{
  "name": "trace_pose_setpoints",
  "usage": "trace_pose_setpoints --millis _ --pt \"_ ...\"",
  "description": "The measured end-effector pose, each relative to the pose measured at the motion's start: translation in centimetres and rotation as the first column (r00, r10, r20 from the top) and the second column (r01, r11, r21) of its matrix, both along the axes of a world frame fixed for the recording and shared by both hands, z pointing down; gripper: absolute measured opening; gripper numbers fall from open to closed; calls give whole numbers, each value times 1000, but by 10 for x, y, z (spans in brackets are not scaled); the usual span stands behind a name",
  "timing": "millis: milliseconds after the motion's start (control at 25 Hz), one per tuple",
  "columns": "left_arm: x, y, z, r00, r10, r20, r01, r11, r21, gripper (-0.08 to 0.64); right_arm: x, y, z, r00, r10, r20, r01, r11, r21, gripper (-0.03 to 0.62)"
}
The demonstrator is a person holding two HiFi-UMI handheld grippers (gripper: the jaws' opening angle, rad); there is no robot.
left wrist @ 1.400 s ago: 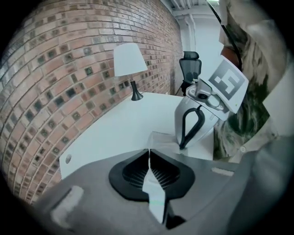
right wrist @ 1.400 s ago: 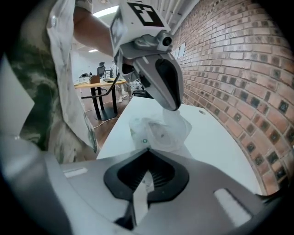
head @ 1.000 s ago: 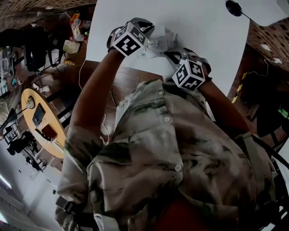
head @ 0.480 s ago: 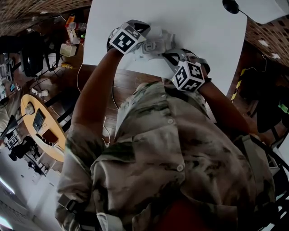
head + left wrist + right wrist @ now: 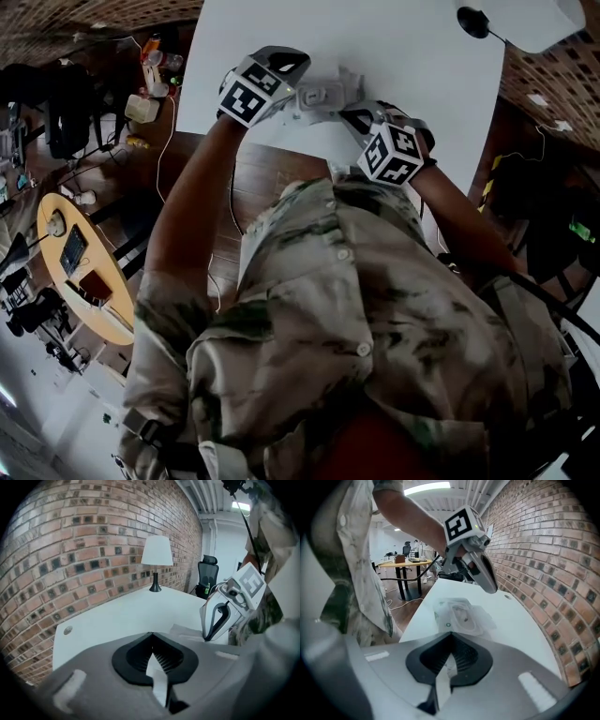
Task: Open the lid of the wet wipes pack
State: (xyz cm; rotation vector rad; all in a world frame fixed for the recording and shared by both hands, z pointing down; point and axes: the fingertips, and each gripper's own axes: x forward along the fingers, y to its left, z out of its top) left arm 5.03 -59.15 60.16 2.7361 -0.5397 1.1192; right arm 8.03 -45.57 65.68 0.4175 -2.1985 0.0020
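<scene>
The wet wipes pack [image 5: 459, 616] lies flat on the white table [image 5: 520, 625] near its front edge, its oval lid facing up and lying down flat. In the head view the pack [image 5: 326, 92] sits between both grippers. My left gripper [image 5: 298, 94] is at the pack's left side and my right gripper [image 5: 354, 117] at its near right side. From the right gripper view the left gripper [image 5: 480, 571] hovers just above the pack's far end. Both pairs of jaws meet at their tips with nothing held. The left gripper view shows only a corner of the pack [image 5: 187, 631].
A white table lamp [image 5: 155, 555] with a black base [image 5: 485, 17] stands at the table's far end by the brick wall. The table's front edge [image 5: 281, 141] runs just under the grippers. An office chair [image 5: 208, 569] and desks stand beyond.
The left gripper has shifted a little to the left beside the pack. The right gripper and the pack stay about where they were.
</scene>
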Motion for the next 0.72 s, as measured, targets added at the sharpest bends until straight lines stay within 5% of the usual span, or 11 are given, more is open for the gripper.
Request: trace_pose_setpoints --millis 160,360,720 --pt "-18 26 -46 995 -47 -85 51 998 46 3 3 2 -23 999 30 24 -30 999 12 8" --pt "-43 93 -94 974 -91 -208 93 996 3 3 0 22 -62 986 126 105 -128 992 5 8" --pt "-124 259 -161 870 -199 -452 207 978 -32 3 -53 124 -143 928 243 282 -264 964 39 7"
